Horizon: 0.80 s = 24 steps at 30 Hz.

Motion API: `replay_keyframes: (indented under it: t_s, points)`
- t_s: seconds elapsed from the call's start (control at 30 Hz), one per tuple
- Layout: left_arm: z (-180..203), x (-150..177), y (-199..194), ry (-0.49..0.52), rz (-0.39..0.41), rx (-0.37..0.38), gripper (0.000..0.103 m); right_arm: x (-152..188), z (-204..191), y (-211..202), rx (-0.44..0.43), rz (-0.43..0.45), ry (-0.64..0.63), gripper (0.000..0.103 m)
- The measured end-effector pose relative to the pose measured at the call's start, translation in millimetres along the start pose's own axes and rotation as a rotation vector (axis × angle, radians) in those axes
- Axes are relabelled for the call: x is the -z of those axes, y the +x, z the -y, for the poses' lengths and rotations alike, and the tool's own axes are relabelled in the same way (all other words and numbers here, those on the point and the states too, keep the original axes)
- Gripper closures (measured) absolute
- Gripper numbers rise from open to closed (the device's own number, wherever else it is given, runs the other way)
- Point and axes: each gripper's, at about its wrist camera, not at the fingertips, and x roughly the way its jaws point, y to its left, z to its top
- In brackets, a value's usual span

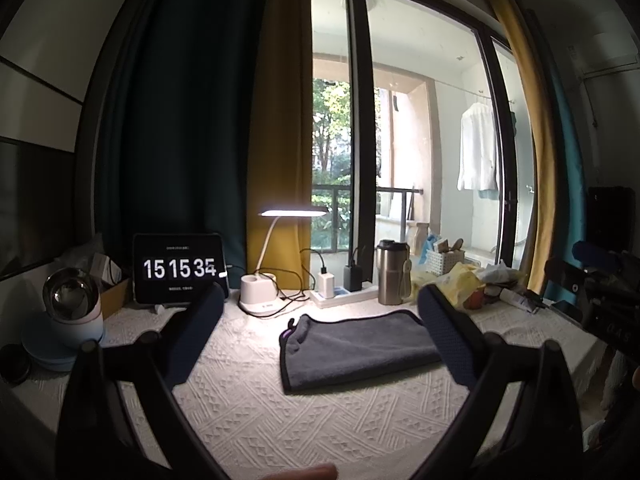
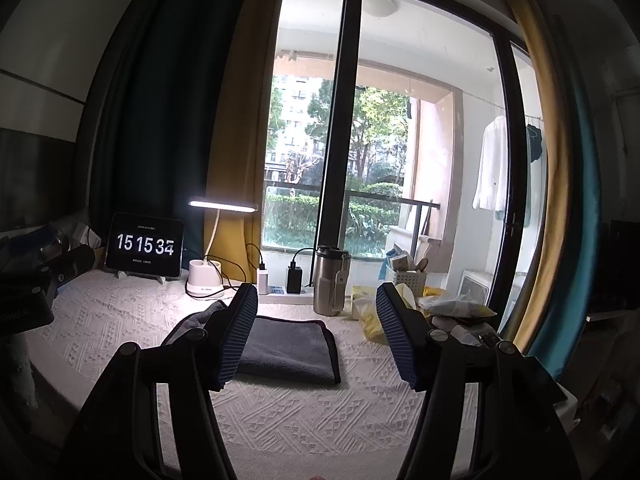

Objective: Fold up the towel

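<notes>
left wrist: both grippers, left gripper (image 1: pixel 320 312) and right gripper (image 2: pixel 318 320), fingers spread wide, empty. grey towel (image 1: pixel 360 344) folded on bench (image 1: pixel 280 408); soft, limp, pinch a corner.

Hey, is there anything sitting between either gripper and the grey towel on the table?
Nothing visible. The left gripper and right gripper are both open above bare white tablecloth, with the grey towel just ahead. The steel tumbler and lamp base stand behind the towel.

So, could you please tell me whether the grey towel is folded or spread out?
Folded: the grey towel lies as a compact doubled rectangle, its layered edges visible.
</notes>
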Motion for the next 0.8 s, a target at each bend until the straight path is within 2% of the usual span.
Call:
replay_keyframes:
  t_s: [0.8]
  points:
    - [-2.0,1.0,-0.5,-0.001,-0.002,-0.007,0.004,1.6,-1.0,0.3,0.0,-0.007,0.005,0.038]
